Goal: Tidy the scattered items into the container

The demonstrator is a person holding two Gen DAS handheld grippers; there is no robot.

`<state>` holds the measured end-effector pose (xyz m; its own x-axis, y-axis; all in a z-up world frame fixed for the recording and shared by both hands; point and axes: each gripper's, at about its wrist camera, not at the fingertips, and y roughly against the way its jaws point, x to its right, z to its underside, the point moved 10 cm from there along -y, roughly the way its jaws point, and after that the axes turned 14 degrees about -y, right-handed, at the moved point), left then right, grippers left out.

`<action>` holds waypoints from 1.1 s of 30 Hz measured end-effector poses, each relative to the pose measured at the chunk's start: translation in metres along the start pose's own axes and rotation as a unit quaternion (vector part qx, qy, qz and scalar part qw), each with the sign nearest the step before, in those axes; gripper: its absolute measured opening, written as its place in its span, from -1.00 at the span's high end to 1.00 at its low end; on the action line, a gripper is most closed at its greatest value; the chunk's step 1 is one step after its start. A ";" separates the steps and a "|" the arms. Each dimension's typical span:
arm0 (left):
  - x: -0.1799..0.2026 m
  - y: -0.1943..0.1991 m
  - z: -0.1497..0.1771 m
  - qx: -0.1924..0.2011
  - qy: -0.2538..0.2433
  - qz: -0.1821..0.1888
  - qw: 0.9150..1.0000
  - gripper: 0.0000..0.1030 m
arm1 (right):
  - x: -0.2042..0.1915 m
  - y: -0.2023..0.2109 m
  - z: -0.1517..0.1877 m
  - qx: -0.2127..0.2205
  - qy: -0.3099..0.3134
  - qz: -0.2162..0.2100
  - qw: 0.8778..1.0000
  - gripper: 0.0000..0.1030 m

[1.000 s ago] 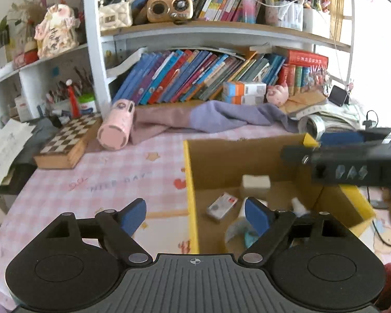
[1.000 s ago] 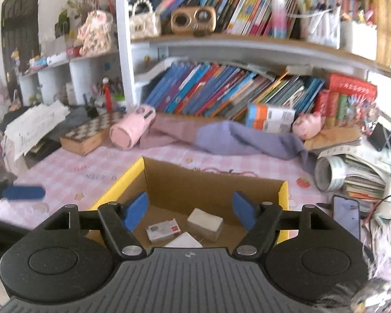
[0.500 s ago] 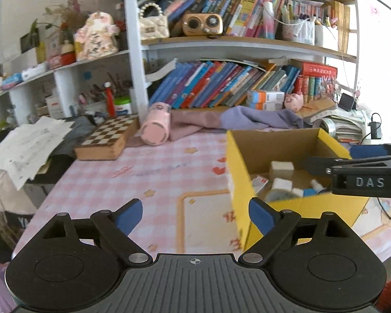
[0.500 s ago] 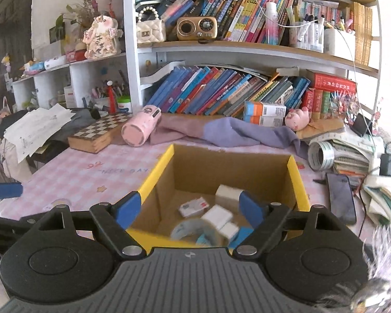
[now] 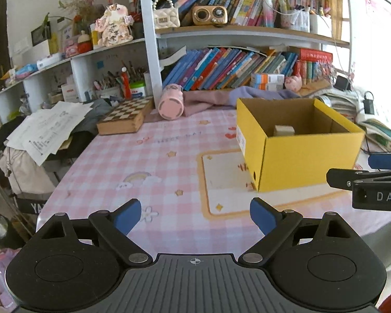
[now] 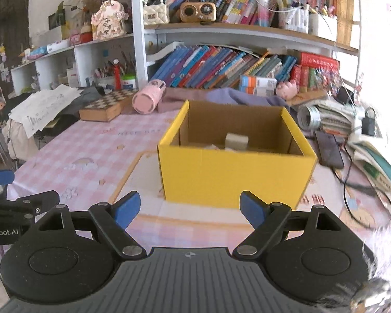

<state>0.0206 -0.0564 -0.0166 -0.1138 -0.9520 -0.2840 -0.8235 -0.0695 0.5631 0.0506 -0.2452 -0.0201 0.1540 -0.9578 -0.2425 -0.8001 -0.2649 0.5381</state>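
A yellow cardboard box (image 5: pixel 307 156) stands on the pink checked tablecloth (image 5: pixel 148 161); it also shows in the right wrist view (image 6: pixel 234 177). A pale block (image 6: pixel 236 140) sits inside it (image 5: pixel 284 130); other contents are hidden by the near wall. My left gripper (image 5: pixel 195 215) is open and empty, low over the cloth, left of and in front of the box. My right gripper (image 6: pixel 189 208) is open and empty, in front of the box's near wall. The right gripper's side shows at the right edge of the left wrist view (image 5: pixel 372 187).
A chessboard box (image 5: pixel 123 117) and a pink cylinder (image 5: pixel 170 101) lie at the back by purple cloth (image 6: pixel 247 97). Bookshelves stand behind. A phone (image 6: pixel 328 148), cables and stacked papers (image 6: pixel 331 117) lie right of the box. Loose sheets (image 5: pixel 49 127) hang at the left.
Both grippers have pulled back and down from over the box to in front of it. The box now looks smaller and is seen from the side.
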 end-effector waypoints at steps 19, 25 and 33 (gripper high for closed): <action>-0.005 0.007 0.013 -0.007 -0.008 0.005 1.000 -0.87 | -0.015 0.001 0.009 -0.015 0.008 0.006 1.000 -0.64; -0.003 0.005 0.016 -0.014 -0.017 0.008 1.000 -0.87 | -0.020 -0.004 0.013 -0.023 0.008 0.006 1.000 -0.65; -0.002 0.002 0.021 -0.025 -0.010 0.011 1.000 -0.89 | -0.016 -0.007 0.017 -0.033 0.008 0.008 0.999 -0.68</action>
<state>0.0075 -0.0483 -0.0306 -0.1427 -0.9473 -0.2868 -0.7923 -0.0643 0.6067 0.0438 -0.2261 -0.0342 0.1512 -0.9634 -0.2212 -0.7623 -0.2561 0.5944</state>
